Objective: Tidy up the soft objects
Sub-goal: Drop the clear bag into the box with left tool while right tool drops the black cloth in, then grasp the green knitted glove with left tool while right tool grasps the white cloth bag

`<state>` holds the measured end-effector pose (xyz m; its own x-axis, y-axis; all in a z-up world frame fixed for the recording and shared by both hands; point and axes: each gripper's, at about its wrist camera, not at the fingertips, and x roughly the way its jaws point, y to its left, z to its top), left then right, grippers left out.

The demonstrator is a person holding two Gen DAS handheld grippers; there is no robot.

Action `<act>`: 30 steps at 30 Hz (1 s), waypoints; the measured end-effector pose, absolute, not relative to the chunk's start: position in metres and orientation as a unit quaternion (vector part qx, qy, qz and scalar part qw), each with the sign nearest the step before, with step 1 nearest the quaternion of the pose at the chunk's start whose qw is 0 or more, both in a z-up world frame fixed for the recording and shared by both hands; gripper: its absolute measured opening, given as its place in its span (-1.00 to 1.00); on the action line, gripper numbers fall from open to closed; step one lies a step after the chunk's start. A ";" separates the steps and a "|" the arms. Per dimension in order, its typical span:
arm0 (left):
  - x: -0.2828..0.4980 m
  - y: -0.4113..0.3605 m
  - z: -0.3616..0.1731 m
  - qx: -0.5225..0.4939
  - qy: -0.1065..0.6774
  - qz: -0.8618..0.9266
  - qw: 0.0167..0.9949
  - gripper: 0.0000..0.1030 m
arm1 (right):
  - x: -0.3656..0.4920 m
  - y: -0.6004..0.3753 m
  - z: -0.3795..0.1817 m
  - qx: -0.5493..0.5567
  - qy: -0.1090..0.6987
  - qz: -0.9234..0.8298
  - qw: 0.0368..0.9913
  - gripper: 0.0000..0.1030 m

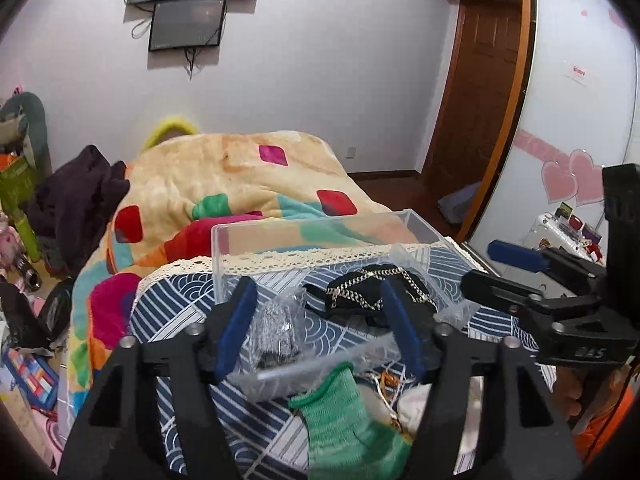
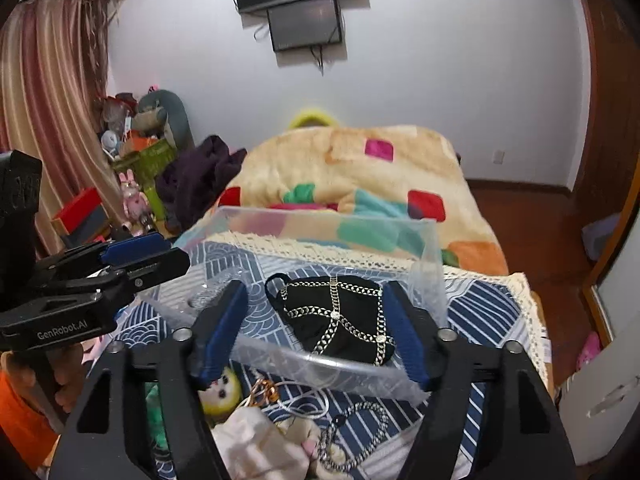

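A clear plastic box [image 1: 320, 226] [image 2: 332, 364] stands on a blue patterned cloth [image 1: 168, 312] [image 2: 480, 312]. Inside lie a black pouch with silver chains [image 1: 360, 296] [image 2: 340, 316] and a clear bag of grey stuff [image 1: 276, 328]. My left gripper [image 1: 320, 320] is open above the box's near side, over a green knit sock [image 1: 348, 420]. My right gripper [image 2: 316, 328] is open over the box, astride the black pouch; it also shows in the left wrist view [image 1: 516, 268]. Near the box lie a small yellow doll [image 2: 220, 392], pale soft items [image 2: 256, 440] and a chain [image 2: 360, 420].
A bed with a colourful blanket [image 1: 224, 184] [image 2: 360, 176] lies behind the box. A dark garment [image 1: 76, 204] [image 2: 200, 176] hangs at its left. Toys and boxes [image 2: 136, 160] crowd the left floor. A wooden door [image 1: 480, 92] and a wardrobe [image 1: 580, 100] stand on the right.
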<state>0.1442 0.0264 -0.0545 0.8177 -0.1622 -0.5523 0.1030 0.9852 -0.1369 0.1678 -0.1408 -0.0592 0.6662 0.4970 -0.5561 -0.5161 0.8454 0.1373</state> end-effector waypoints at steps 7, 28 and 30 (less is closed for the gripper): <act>0.119 0.024 -0.072 -0.069 0.318 -0.081 0.942 0.47 | 0.141 -0.144 -0.062 -0.022 0.284 0.283 0.916 0.62; 0.072 0.012 -0.127 -0.101 0.349 -0.086 0.928 0.15 | 0.113 -0.135 -0.133 -0.002 0.368 0.293 0.882 0.60; 0.069 0.011 -0.127 -0.099 0.345 -0.086 0.929 0.08 | 0.111 -0.134 -0.137 -0.008 0.371 0.296 0.880 0.32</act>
